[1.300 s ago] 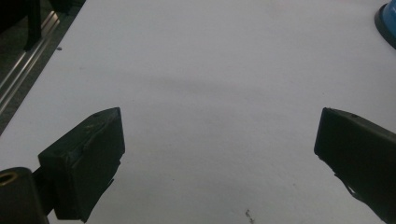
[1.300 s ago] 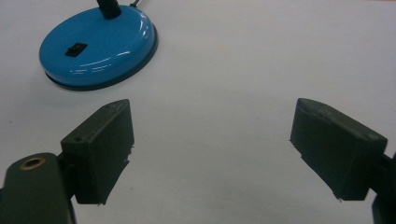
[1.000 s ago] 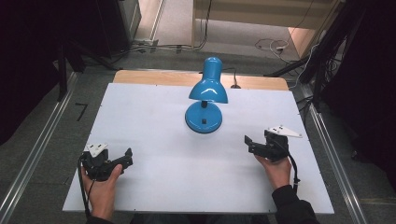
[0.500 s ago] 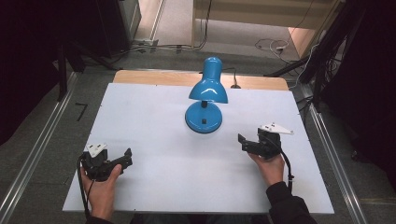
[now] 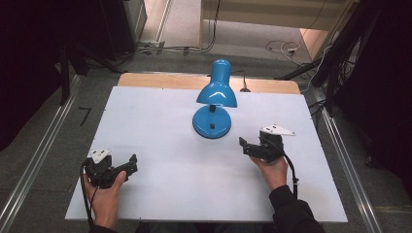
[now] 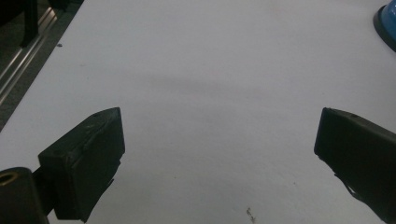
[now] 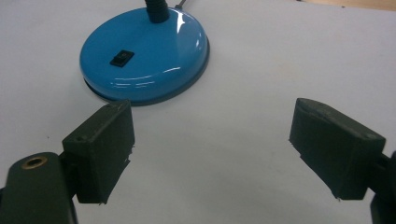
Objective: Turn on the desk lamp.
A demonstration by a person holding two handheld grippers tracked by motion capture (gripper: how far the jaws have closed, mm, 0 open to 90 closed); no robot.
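At the lower left of the high view, the left gripper (image 5: 130,163) is held in a hand (image 5: 104,199) near the front edge of the white surface (image 5: 160,121), with a grey three-cornered plate on its top and a cable trailing back toward the bottom of the frame. Its fingers (image 6: 91,154) are seen spread wide in the left gripper view — one at the lower left, the other at the lower right — with nothing between them but bare white surface. A sliver of blue lamp base is caught at the upper right corner of that view.

In the upper middle of the high view, a blue desk lamp (image 5: 214,102) stands upright on the surface, its shade tilted over a round base that carries a small black switch. The base (image 7: 144,53) is seen at the upper left of the right gripper view, just beyond the left-hand finger, not touched by it.

At the lower right of the high view, the right gripper (image 5: 246,145) is held in the other hand (image 5: 273,170), pointed left toward the lamp and near its base. Its fingers (image 7: 100,149) are likewise spread wide — nothing is gripped.
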